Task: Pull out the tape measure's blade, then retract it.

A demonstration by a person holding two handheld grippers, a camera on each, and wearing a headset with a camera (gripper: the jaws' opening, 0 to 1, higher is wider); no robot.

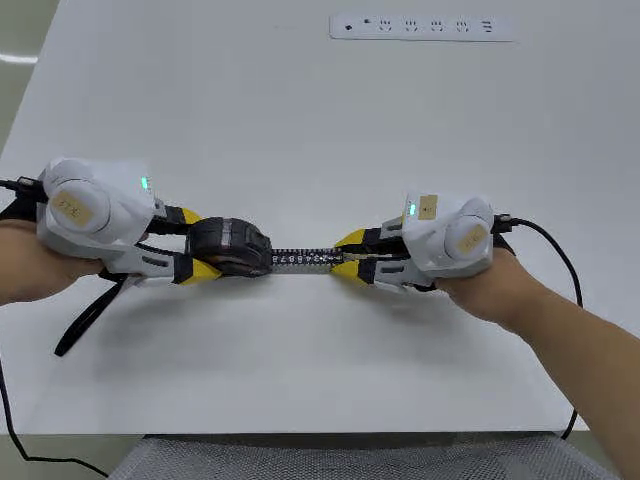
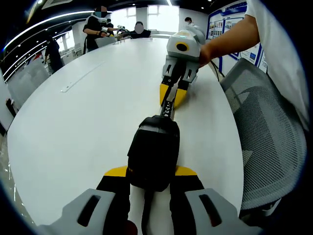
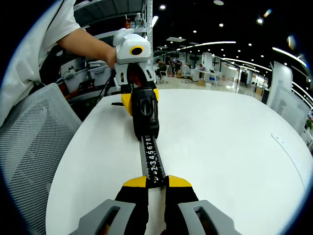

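The left tool (image 1: 197,243) grips the tape measure (image 1: 230,247) to anchor it at the bench (image 1: 300,120). At its 3 o'clock, the right tool (image 1: 350,255) pinches the blade (image 1: 300,259) end, holding a short length taut.

Blk tape measure (image 1: 228,246), blade (image 1: 305,259) partly out

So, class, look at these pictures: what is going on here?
A person works two grippers at a white table. The left gripper clamps the black tape measure, and the right gripper pinches its blade. A short stretch of blade is out between them.
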